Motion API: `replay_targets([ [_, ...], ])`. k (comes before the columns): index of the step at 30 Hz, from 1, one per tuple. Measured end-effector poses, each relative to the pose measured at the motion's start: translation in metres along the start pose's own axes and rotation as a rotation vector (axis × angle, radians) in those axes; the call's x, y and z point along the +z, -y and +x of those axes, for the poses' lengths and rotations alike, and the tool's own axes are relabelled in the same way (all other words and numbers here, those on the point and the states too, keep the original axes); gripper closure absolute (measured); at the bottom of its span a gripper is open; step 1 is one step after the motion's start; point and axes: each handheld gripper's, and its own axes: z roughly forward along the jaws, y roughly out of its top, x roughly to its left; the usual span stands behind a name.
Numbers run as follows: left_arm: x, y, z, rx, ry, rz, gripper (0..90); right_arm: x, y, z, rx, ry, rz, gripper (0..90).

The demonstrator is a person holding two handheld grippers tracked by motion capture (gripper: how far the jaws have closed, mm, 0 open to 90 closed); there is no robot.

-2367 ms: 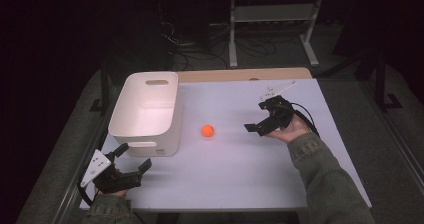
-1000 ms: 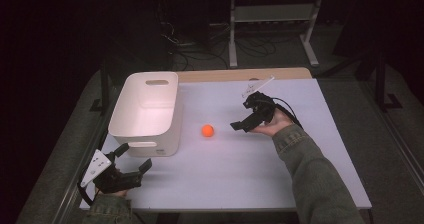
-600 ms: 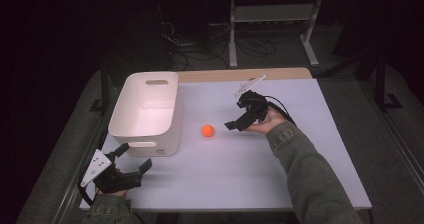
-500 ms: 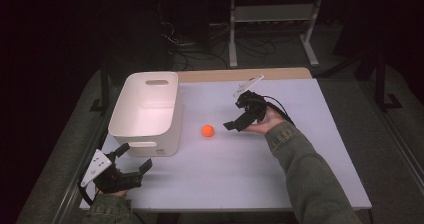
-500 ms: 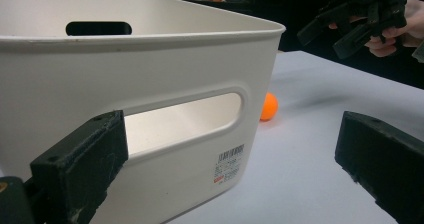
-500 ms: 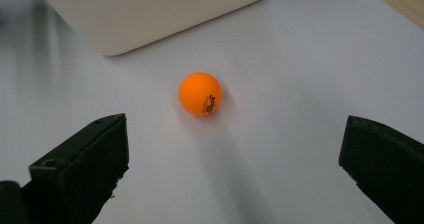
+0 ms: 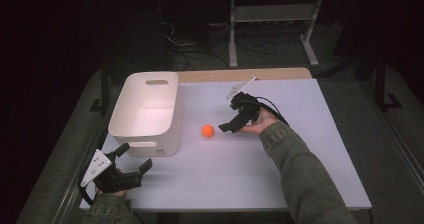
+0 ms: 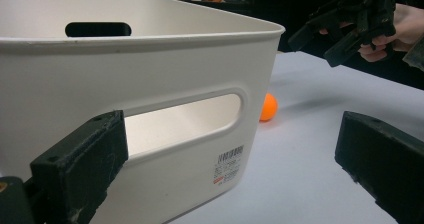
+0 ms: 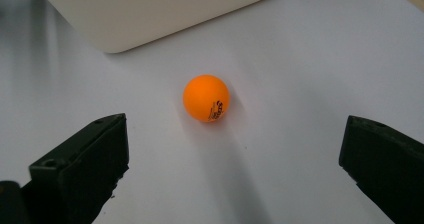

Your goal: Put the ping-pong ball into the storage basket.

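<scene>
A lab or test room, dimly lit. A white table (image 7: 300, 184) stands alone on a grey floor, with loose cables (image 7: 200, 54) and a metal stand (image 7: 272, 19) beyond its far edge. Both hands hold camera-bearing grippers with trailing cables.

Smooth white plastic bin (image 8: 150, 84), faintly glossy, with a printed paper label. Matt orange plastic ball (image 9: 206, 98) bearing dark print. Smooth matt white desk (image 7: 300, 169) top, bare wood at the far edge. Matt black, slightly rough pads on each claw. Olive cloth sleeve (image 7: 305, 179).
</scene>
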Motion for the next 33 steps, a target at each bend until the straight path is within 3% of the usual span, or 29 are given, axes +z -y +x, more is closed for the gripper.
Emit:
replay_targets([
  [17,0.0,0.0,0.0,0.002,0.005,-0.001,0.0,0.015,-0.004,0.001,-0.002,-0.021,0.015,0.0],
  [33,0.0,0.0,0.0,0.001,0.005,-0.002,0.0,0.037,-0.003,-0.003,0.009,-0.08,0.026,0.0],
])
